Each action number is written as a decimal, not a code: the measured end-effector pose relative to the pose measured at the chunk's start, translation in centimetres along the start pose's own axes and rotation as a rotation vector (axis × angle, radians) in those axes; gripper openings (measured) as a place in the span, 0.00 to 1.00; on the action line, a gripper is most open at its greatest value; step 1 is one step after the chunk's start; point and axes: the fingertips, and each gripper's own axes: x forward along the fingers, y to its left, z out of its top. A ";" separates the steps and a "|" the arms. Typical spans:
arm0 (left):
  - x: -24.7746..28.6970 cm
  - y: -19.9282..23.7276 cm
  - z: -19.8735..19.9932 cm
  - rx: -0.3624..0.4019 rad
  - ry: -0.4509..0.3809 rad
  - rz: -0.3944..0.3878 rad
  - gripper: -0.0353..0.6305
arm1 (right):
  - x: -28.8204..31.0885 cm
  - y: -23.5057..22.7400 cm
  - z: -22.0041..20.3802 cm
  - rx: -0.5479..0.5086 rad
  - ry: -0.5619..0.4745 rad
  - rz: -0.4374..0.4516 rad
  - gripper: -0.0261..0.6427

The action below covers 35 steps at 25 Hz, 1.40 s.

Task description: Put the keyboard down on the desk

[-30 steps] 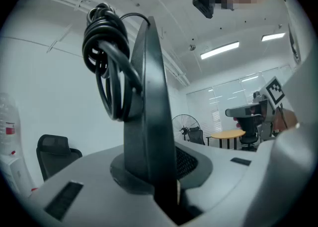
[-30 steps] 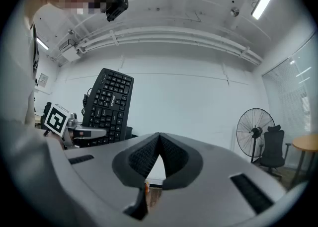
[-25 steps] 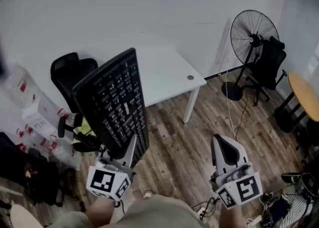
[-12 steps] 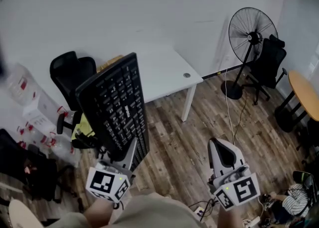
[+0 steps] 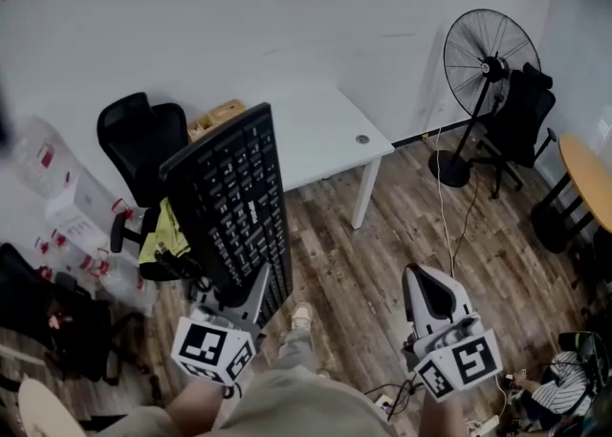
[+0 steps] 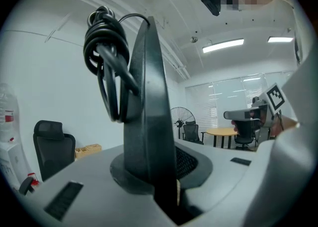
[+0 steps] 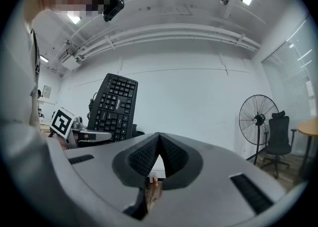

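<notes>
A black keyboard stands nearly upright in the air, with my left gripper shut on its lower edge. In the left gripper view the keyboard shows edge-on between the jaws, its coiled black cable bundled at the top. The right gripper view shows the keyboard from the front, off to the left. My right gripper hangs at the lower right, shut with nothing in it; its tips meet. The white desk lies beyond and below, against the wall.
A black office chair stands left of the desk, with a yellow cloth and boxes nearby. A floor fan, another chair and a round wooden table stand at the right. The floor is wooden planks.
The view has shifted slightly; the keyboard and left gripper drifted a little to the right, toward the desk. My right gripper stays shut and in about the same place.
</notes>
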 end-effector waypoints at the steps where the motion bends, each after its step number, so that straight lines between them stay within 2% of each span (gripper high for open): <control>1: 0.2 0.1 -0.2 -0.002 -0.002 -0.005 0.19 | 0.2 0.0 -0.2 -0.001 0.003 -0.003 0.08; 4: 0.2 0.0 -0.1 -0.009 0.002 0.002 0.19 | 0.3 0.2 0.2 -0.006 0.007 0.027 0.08; 8: -1.3 -1.9 0.9 -0.047 0.047 0.052 0.19 | -1.6 0.2 3.1 -0.003 0.011 0.100 0.08; 11: -1.3 -2.0 0.5 -0.040 0.042 0.047 0.19 | -1.7 0.0 2.7 -0.012 0.003 0.092 0.08; 17: 0.3 0.4 -0.5 -0.010 0.023 0.032 0.19 | 0.8 1.6 1.9 -0.034 -0.022 0.118 0.08; 22: 1.0 1.6 -1.9 -0.003 0.015 0.013 0.19 | 1.3 1.0 0.2 -0.075 -0.036 0.069 0.08; 27: 6.0 4.5 -1.4 0.011 0.055 -0.016 0.19 | 6.4 -2.2 0.1 -0.068 -0.011 0.046 0.08; 32: 11.0 7.7 -0.7 -0.022 0.119 -0.071 0.19 | 12.2 -4.6 0.9 -0.113 0.049 0.002 0.08; 35: 13.6 8.7 -0.5 -0.043 0.135 -0.092 0.19 | 14.4 -5.3 1.4 -0.105 0.052 0.019 0.08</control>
